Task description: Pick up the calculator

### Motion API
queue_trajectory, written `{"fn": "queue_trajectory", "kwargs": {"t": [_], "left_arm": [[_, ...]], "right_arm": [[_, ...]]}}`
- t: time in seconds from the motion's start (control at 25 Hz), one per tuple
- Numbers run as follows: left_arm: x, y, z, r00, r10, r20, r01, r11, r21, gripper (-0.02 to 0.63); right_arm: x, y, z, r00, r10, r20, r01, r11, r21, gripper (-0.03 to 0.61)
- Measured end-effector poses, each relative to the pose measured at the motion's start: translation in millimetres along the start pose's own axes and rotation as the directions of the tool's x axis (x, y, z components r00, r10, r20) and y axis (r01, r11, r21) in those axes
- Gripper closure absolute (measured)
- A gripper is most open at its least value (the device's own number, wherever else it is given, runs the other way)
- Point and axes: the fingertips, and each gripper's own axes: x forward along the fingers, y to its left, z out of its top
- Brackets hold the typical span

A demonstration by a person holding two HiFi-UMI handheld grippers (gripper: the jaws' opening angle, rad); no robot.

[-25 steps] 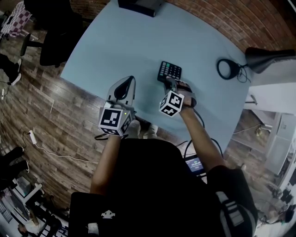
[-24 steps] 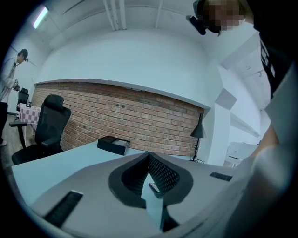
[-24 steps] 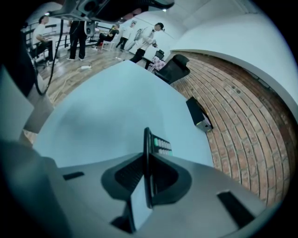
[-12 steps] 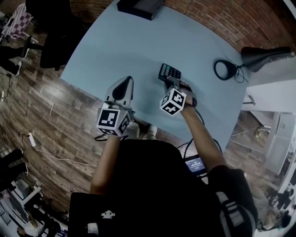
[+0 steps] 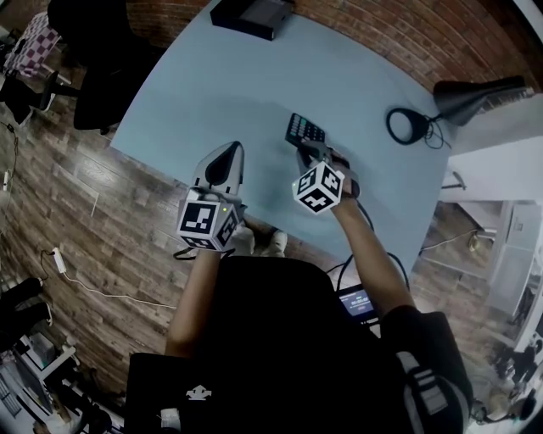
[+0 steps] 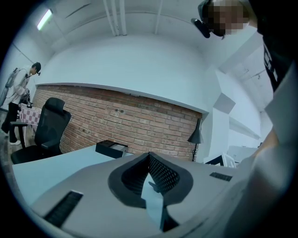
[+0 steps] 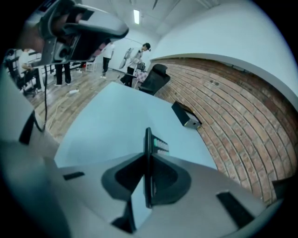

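The black calculator (image 5: 305, 130) hangs a little above the pale blue table (image 5: 212, 76), its near edge clamped in my right gripper (image 5: 308, 153). In the right gripper view the calculator (image 7: 148, 139) stands edge-on between the two pads, its pale keys facing right, and my right gripper (image 7: 148, 157) is shut on it. My left gripper (image 5: 232, 147) hovers over the table's near edge, to the left of the calculator and apart from it. In the left gripper view my left gripper (image 6: 149, 155) points level with its tips together and nothing between them.
A black box (image 5: 250, 15) lies at the table's far edge by the brick wall. A black desk lamp (image 5: 475, 91) and its round base (image 5: 407, 125) stand at the right. An office chair (image 5: 102, 76) sits left of the table. People stand far off (image 7: 139, 56).
My right gripper has risen with the calculator, which now sits a bit higher and further left in the head view. The left gripper has barely moved.
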Motion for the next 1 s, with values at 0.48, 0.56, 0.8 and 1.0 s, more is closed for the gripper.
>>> {"fn": "queue_trajectory", "kwargs": {"t": [0.48, 0.56, 0.8, 1.0], "left_arm": [[-14.8, -27.2, 6.1, 1.000, -0.006, 0.025, 0.005, 0.999, 0.033, 0.611], [-18.9, -32.5, 5.1, 1.000, 0.005, 0.027, -0.006, 0.999, 0.043, 0.611], [-28.3, -45.8, -3.1, 0.999, 0.034, -0.007, -0.033, 0.994, 0.100, 0.611], [-38.5, -47.9, -2.2, 0.998, 0.064, 0.006, -0.064, 0.991, 0.114, 0.611]], "right_arm": [[-43.6, -6.4, 9.4, 0.995, -0.051, 0.090, 0.047, 0.998, 0.049, 0.532], [-49.9, -5.4, 6.8, 0.994, -0.053, 0.101, 0.048, 0.998, 0.051, 0.532], [-64.2, -7.3, 1.9, 0.990, -0.056, 0.128, 0.052, 0.998, 0.030, 0.532], [-72.1, -7.5, 5.9, 0.988, -0.051, 0.149, 0.051, 0.999, 0.009, 0.531]]}}
